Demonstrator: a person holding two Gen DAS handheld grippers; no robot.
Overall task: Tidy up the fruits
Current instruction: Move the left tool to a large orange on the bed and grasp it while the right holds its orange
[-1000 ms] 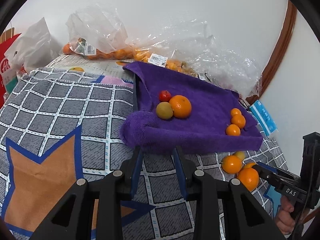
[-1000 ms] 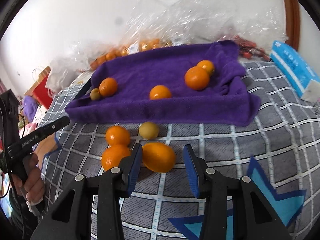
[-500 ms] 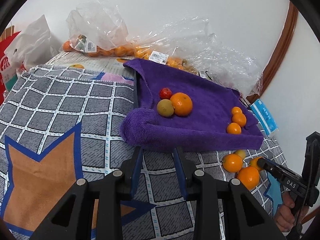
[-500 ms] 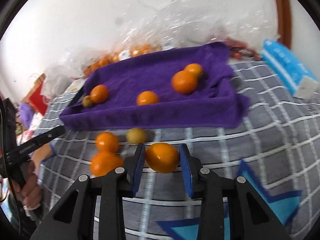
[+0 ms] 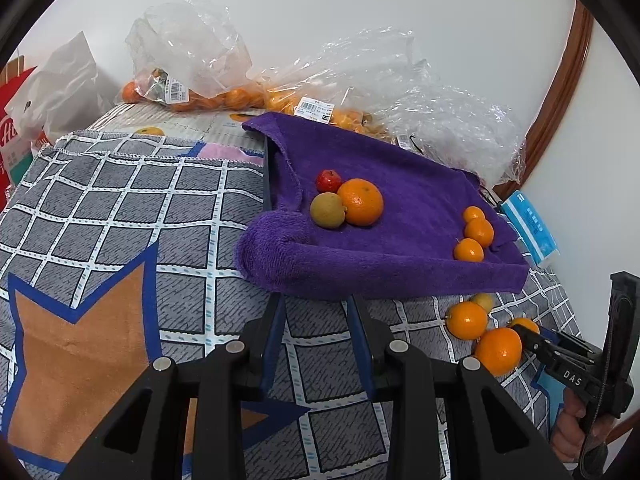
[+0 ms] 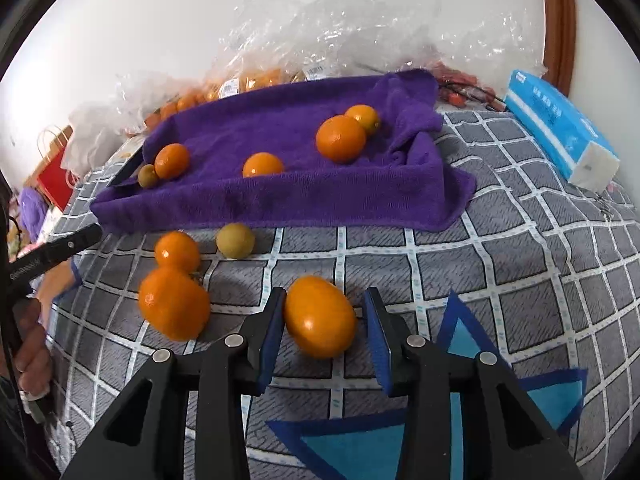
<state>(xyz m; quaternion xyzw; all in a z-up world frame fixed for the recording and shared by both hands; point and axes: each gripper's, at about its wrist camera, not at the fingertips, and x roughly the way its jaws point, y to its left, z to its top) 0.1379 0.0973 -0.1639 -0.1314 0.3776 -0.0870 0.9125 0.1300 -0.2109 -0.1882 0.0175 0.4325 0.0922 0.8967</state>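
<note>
A purple towel (image 5: 400,232) (image 6: 280,200) lies over a tray. On it sit a big orange (image 5: 360,202), a greenish fruit (image 5: 327,210), a small red fruit (image 5: 329,181) and three small oranges (image 5: 478,232). Two oranges (image 6: 176,250) (image 6: 174,306) and a yellowish fruit (image 6: 235,240) lie loose on the checked cloth in front of the towel. My right gripper (image 6: 326,300) has its jaws closing on an oval orange (image 6: 320,316), with the pads against its sides. My left gripper (image 5: 314,308) hovers before the towel's front edge, its jaws slightly apart and nothing between them.
Clear plastic bags of oranges (image 5: 192,92) line the wall behind the towel. A blue tissue pack (image 6: 560,136) lies at the right. A red paper bag (image 6: 52,180) and a white bag (image 5: 60,88) stand at the left. The checked cloth (image 5: 120,208) stretches left of the towel.
The right jaws have narrowed around the oval orange, which now sits between the pads, and the gripper has tipped slightly. The left gripper has kept still.
</note>
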